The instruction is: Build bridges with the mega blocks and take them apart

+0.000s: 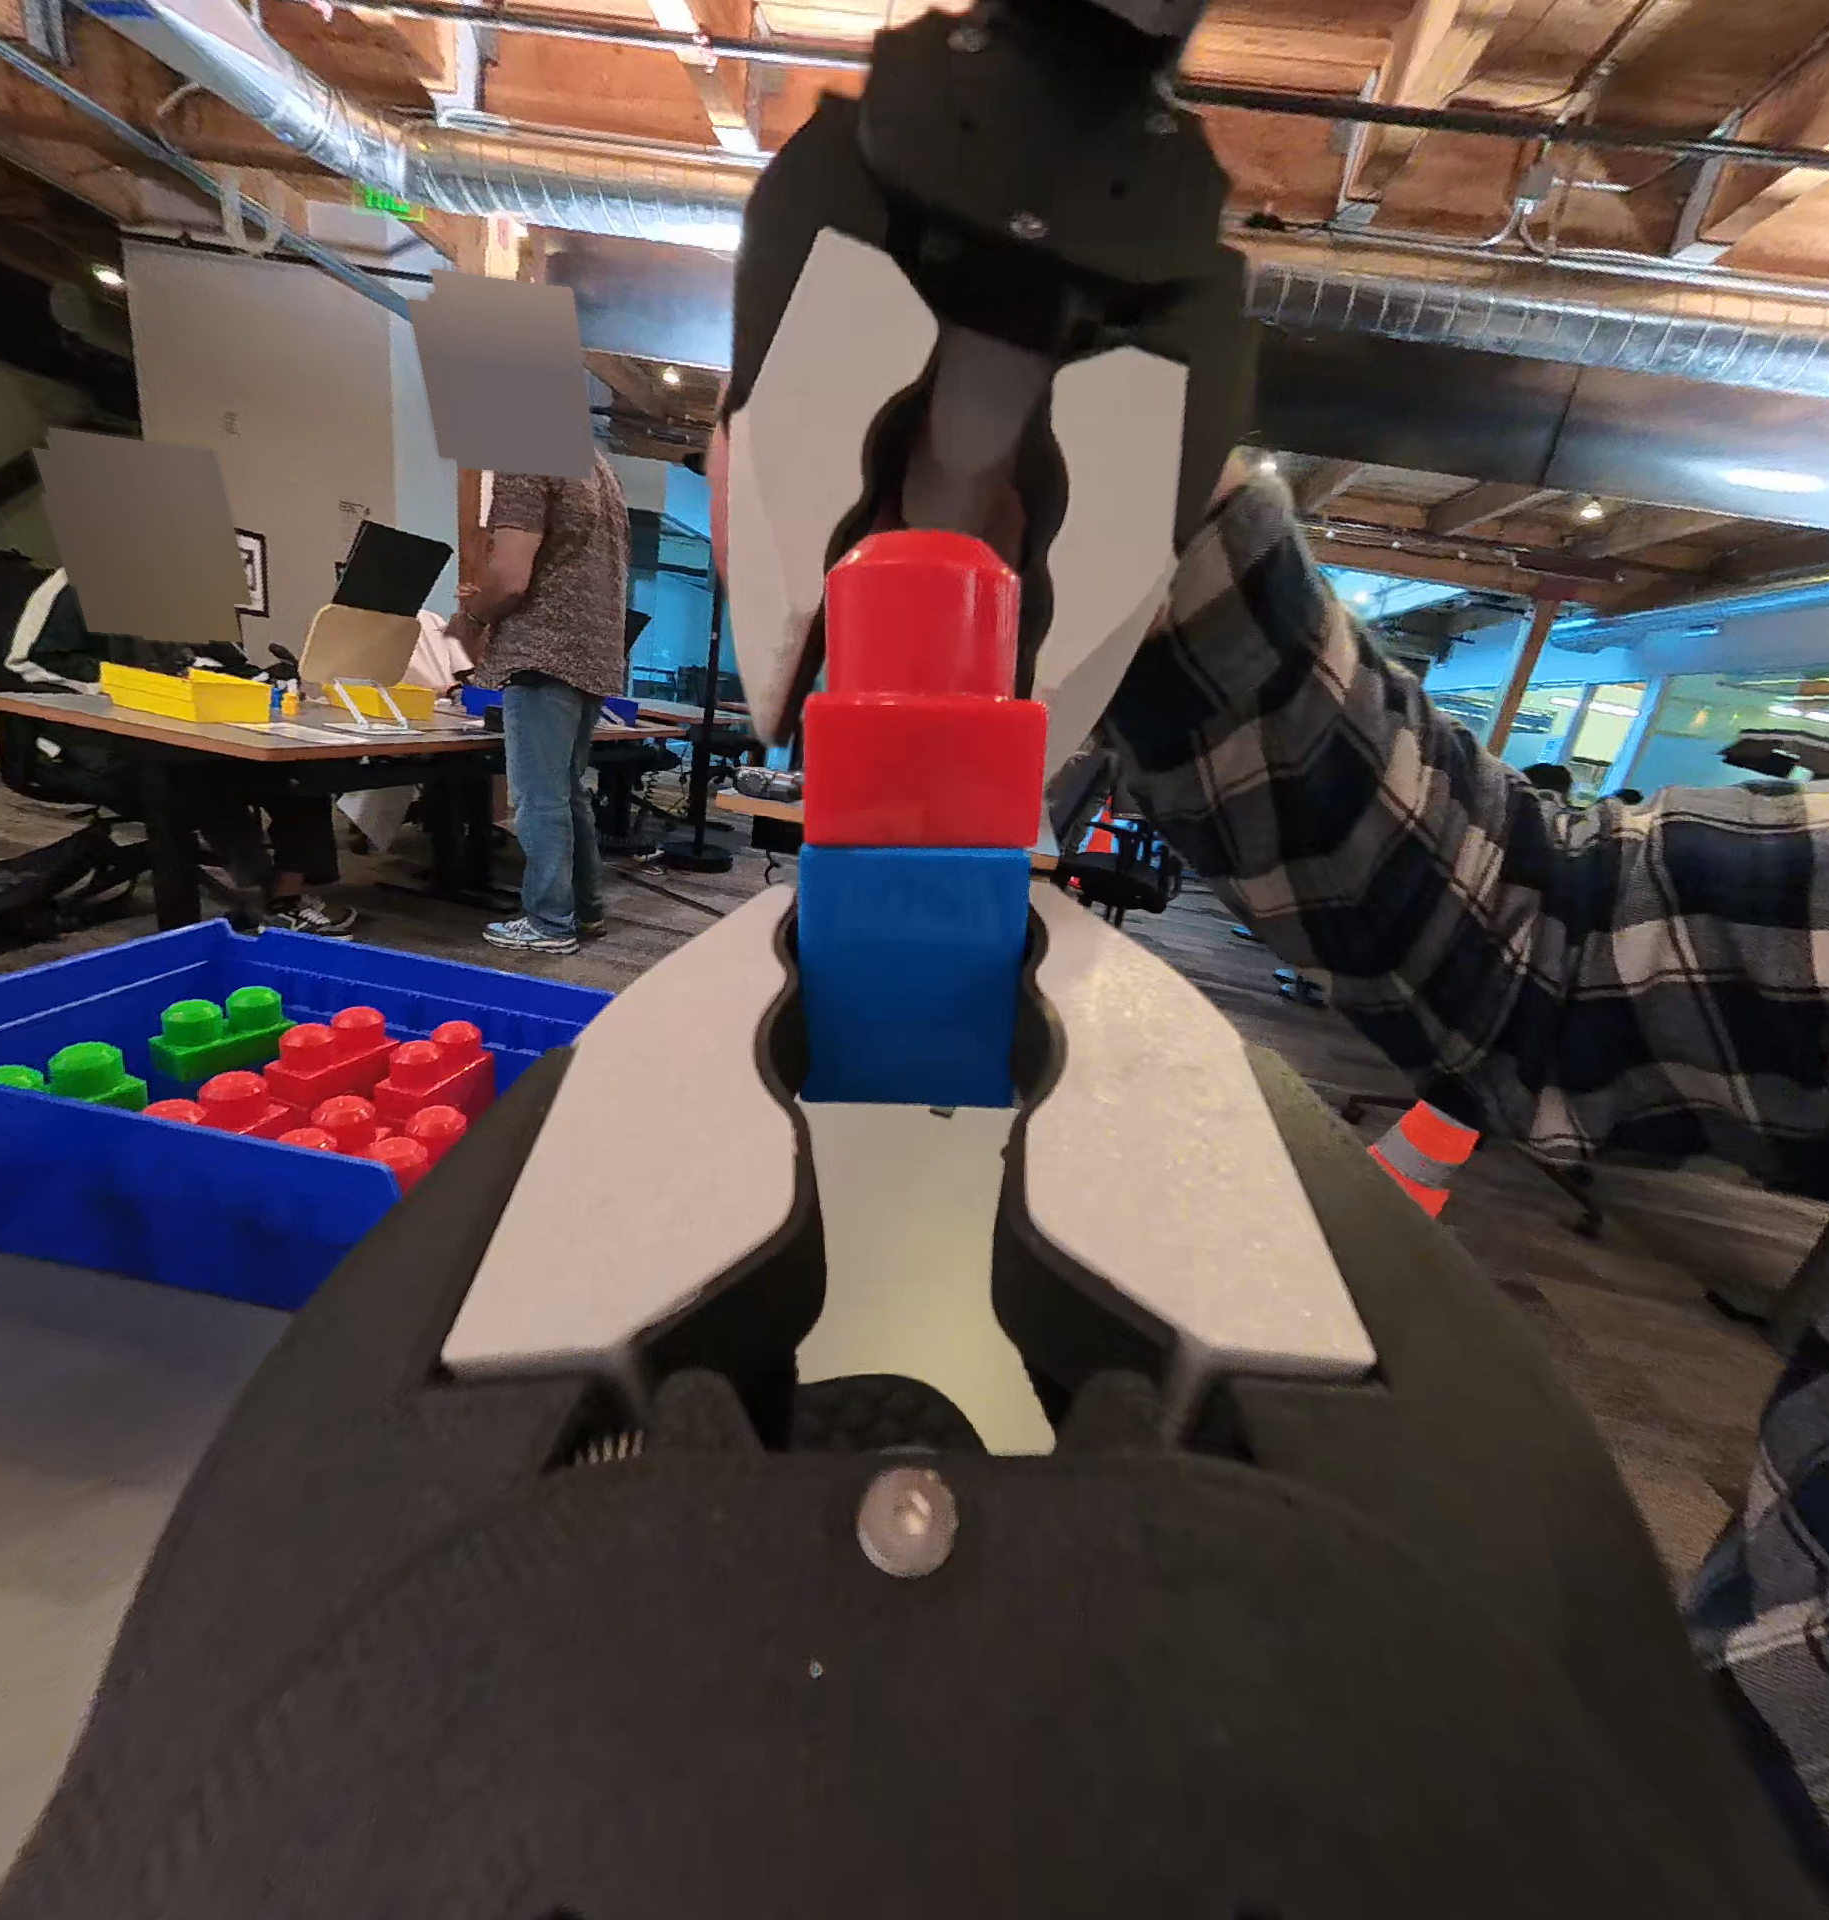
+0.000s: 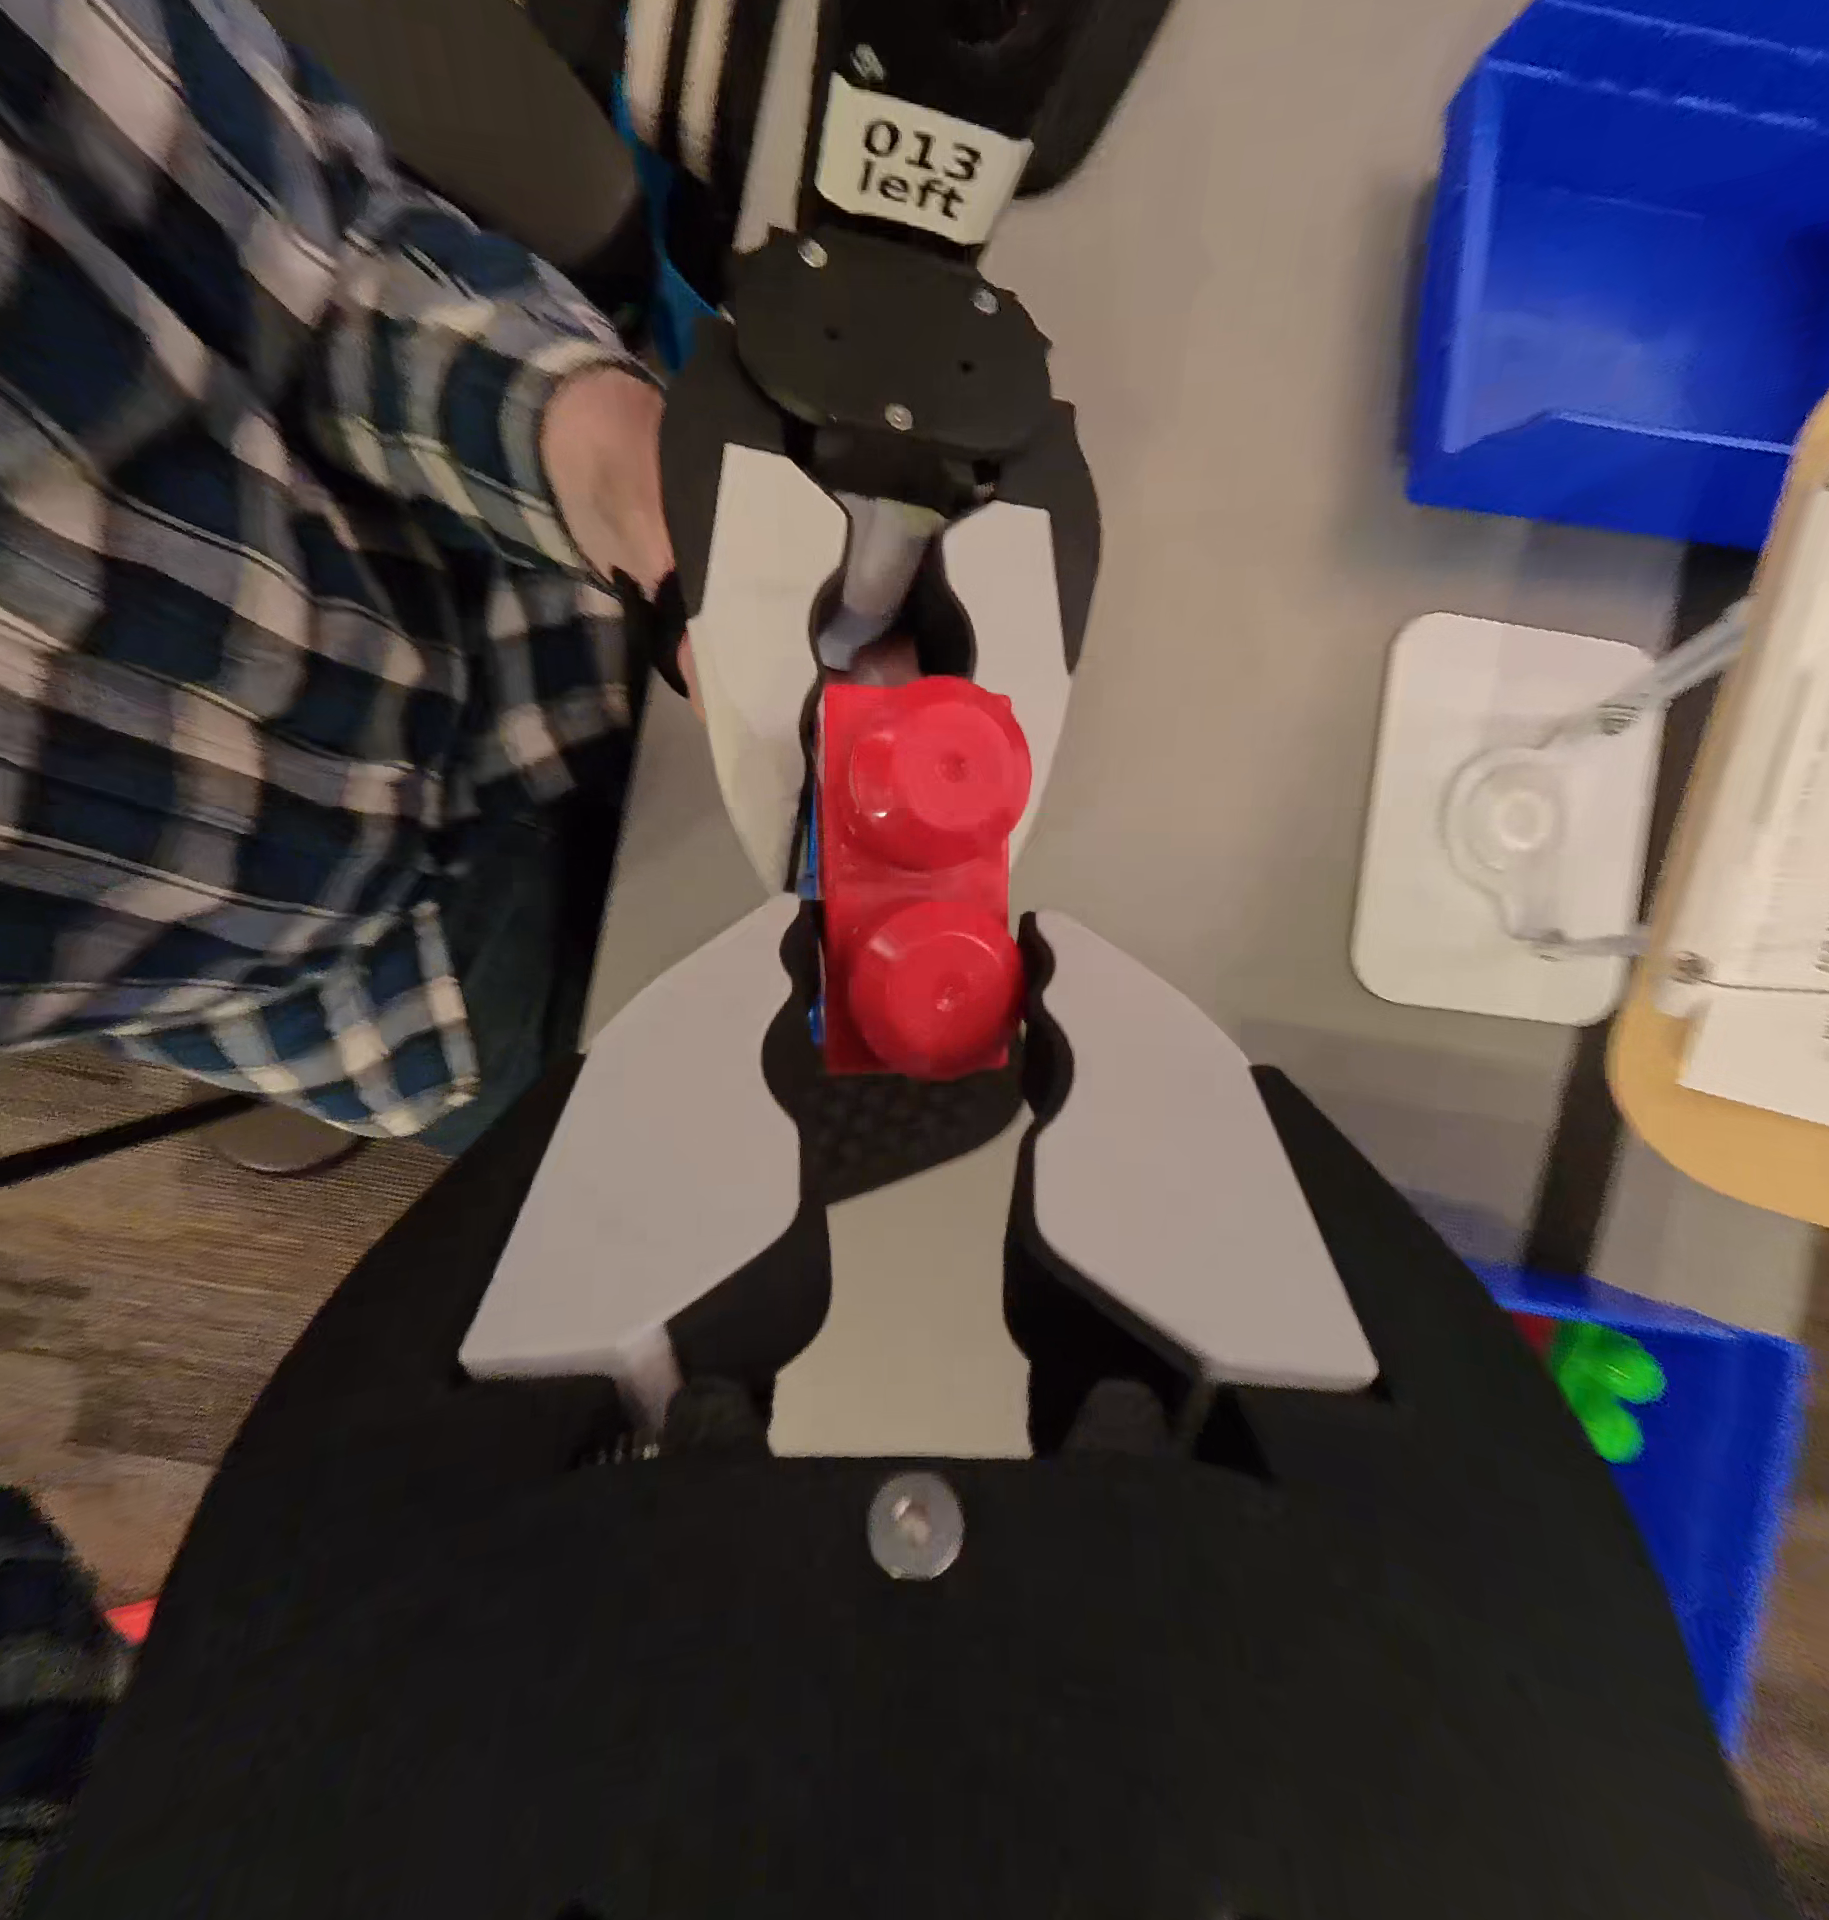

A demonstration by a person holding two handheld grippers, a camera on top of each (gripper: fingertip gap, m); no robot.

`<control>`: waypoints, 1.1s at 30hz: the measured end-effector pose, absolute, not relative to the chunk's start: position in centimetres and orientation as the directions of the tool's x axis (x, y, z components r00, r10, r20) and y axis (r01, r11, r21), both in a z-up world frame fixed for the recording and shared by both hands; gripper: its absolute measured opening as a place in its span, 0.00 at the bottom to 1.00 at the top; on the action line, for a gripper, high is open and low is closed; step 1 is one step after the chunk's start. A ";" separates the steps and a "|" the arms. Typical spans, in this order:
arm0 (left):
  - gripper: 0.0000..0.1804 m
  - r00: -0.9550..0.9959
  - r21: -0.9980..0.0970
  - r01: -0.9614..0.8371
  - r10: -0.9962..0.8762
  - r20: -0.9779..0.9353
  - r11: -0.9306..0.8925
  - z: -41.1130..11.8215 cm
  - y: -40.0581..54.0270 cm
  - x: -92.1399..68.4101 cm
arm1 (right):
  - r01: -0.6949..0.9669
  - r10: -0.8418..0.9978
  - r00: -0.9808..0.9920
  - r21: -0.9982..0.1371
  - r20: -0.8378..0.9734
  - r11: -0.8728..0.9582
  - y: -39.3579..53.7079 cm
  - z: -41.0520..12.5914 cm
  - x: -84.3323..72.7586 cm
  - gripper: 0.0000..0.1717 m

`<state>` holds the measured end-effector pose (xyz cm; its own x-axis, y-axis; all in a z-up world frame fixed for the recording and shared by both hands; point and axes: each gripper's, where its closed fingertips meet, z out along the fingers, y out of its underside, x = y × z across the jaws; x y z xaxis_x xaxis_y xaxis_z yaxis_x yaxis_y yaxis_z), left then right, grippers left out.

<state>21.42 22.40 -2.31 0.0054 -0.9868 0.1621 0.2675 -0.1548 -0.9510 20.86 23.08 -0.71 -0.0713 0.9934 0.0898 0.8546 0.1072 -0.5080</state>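
Jaws of my left gripper (image 1: 910, 997) clamp the blue block (image 1: 908, 987); my right gripper (image 2: 915, 987) comes from above, jaws pressed narrow on the red block (image 2: 915, 883) stacked on it, above the grey worktop (image 2: 1201, 727). Beside lies a blue bin (image 1: 162, 1195) with red and green blocks (image 1: 338, 1081).

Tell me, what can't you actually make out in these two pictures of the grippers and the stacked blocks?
- Blue block: right wrist view shows only a sliver; the red block covers it.
- Red block's length: left wrist view sees it end-on.
- Right gripper pads: hidden behind the red block in left wrist view.
- Green pieces in the blue bin: blurred.
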 end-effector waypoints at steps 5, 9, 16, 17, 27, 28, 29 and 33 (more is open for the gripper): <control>0.19 0.072 -0.971 0.215 -0.990 0.118 -0.100 -3.0 22.8 21.6 | 0.871 0.998 -0.050 -0.488 0.034 0.060 23.2 -1.6 21.0 0.20; 0.20 0.091 -0.960 0.258 -0.987 0.135 -0.107 -2.8 22.9 21.5 | 0.876 0.999 -0.040 -0.480 0.029 0.049 23.4 -1.6 21.0 0.20; 0.19 0.145 -0.970 0.228 -0.983 0.116 -0.081 -3.6 23.3 21.7 | 0.893 0.999 -0.032 -0.449 0.025 0.040 23.5 -2.6 21.4 0.20; 0.19 0.145 -0.973 0.218 -0.983 0.113 -0.079 -3.8 23.2 21.8 | 0.895 0.999 -0.036 -0.445 0.024 0.043 23.5 -2.8 21.6 0.20; 0.32 -0.028 -0.937 0.299 -0.983 0.182 -0.182 -2.5 23.6 20.8 | 0.812 0.997 0.001 -0.581 0.082 0.046 24.4 0.1 21.1 0.20; 0.32 -0.043 -0.933 0.305 -0.982 0.184 -0.189 -2.8 23.7 20.8 | 0.779 0.997 0.015 -0.626 0.072 0.033 24.6 0.7 20.9 0.20; 0.31 -0.061 -0.930 0.306 -0.979 0.193 -0.203 -3.0 23.7 21.0 | 0.744 0.998 0.023 -0.668 0.055 0.020 24.7 1.2 20.6 0.20; 0.21 -0.111 -0.906 0.362 -0.975 0.193 -0.221 -2.5 23.2 21.5 | 0.678 0.999 0.030 -0.734 -0.021 -0.036 24.7 0.9 20.1 0.20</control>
<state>21.48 23.18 -2.46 -0.1108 -0.9749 0.1932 0.3619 -0.2206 -0.9058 20.09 24.74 0.88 0.0300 0.9993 -0.0207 0.6784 -0.0356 -0.7338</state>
